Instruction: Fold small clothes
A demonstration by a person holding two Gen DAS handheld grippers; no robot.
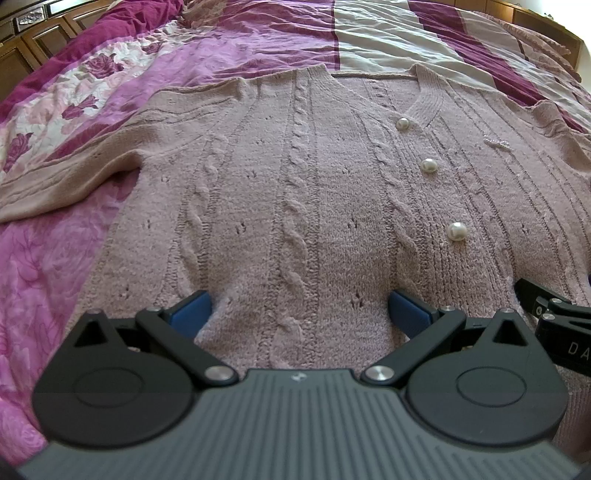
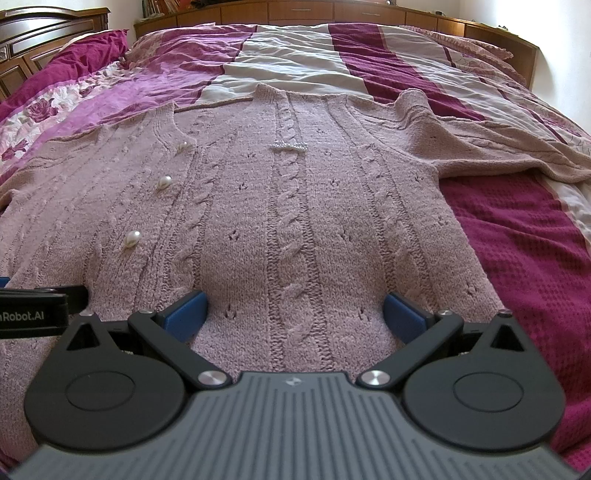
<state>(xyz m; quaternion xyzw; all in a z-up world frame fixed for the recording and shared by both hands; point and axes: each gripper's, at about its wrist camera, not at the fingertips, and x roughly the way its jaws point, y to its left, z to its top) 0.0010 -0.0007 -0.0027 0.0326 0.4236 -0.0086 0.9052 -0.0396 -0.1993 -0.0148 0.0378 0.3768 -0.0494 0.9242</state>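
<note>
A pale pink cable-knit cardigan point(image 1: 295, 192) with pearl buttons point(image 1: 429, 165) lies flat, front up, on the bed; it also shows in the right wrist view point(image 2: 288, 206). Its left sleeve point(image 1: 74, 173) spreads out to the left and its right sleeve point(image 2: 498, 147) to the right. My left gripper point(image 1: 299, 310) is open, its blue pads resting low over the cardigan's bottom left part. My right gripper point(image 2: 293, 310) is open over the bottom right part. Each gripper's body edges into the other's view point(image 1: 554, 325) point(image 2: 37, 306).
The bed is covered by a magenta, pink and white patterned quilt point(image 1: 55, 258), with a dark magenta waffle blanket point(image 2: 528, 258) to the right. A wooden headboard point(image 2: 44, 33) stands at far left and wooden cabinets point(image 2: 332, 11) along the far side.
</note>
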